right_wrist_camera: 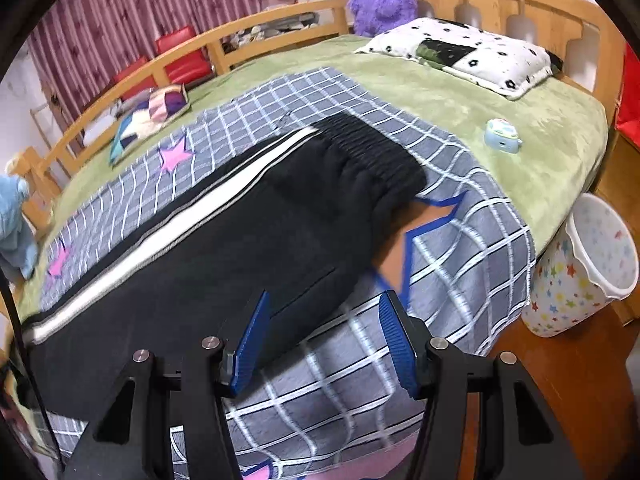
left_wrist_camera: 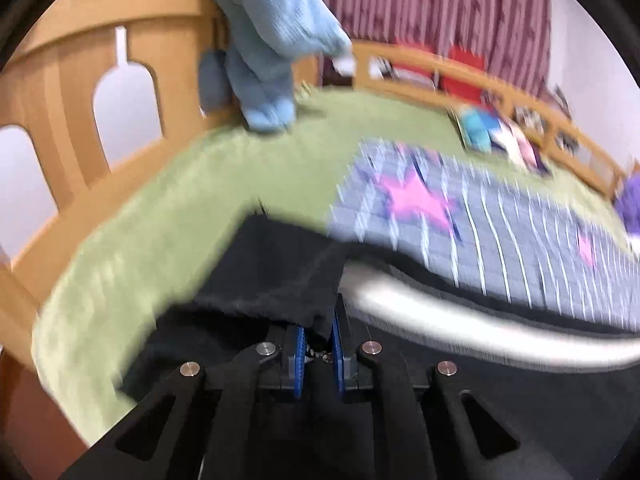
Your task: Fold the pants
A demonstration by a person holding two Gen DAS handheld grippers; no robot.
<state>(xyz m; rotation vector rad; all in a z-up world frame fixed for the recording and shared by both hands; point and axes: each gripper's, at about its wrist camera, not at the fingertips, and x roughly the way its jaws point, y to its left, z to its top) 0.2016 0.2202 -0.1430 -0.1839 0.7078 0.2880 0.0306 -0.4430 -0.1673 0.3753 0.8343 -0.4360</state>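
Black pants (right_wrist_camera: 224, 240) with a white side stripe (right_wrist_camera: 168, 224) lie flat along a grey checked blanket (right_wrist_camera: 460, 240) on the bed, elastic waistband (right_wrist_camera: 368, 148) toward the pillow. My right gripper (right_wrist_camera: 324, 340) hovers open over the pants' near edge, nothing between its blue pads (right_wrist_camera: 252, 344). In the left wrist view, my left gripper (left_wrist_camera: 318, 344) is shut on the black hem of a pant leg (left_wrist_camera: 276, 280), the cloth pinched between its blue pads (left_wrist_camera: 298, 356) and lifted. The white stripe (left_wrist_camera: 460, 320) trails off to the right. That view is motion-blurred.
Green bedsheet (right_wrist_camera: 460, 92), wooden bed rails (right_wrist_camera: 240, 36) and headboard (right_wrist_camera: 520, 0). A spotted pillow (right_wrist_camera: 472, 52), purple plush (right_wrist_camera: 380, 0), small blue toy (right_wrist_camera: 502, 134) and a patchwork cushion (right_wrist_camera: 152, 116) lie on the bed. Blue cloth (left_wrist_camera: 276, 40) hangs over the footboard. A star-print bin (right_wrist_camera: 588, 268) stands on the floor.
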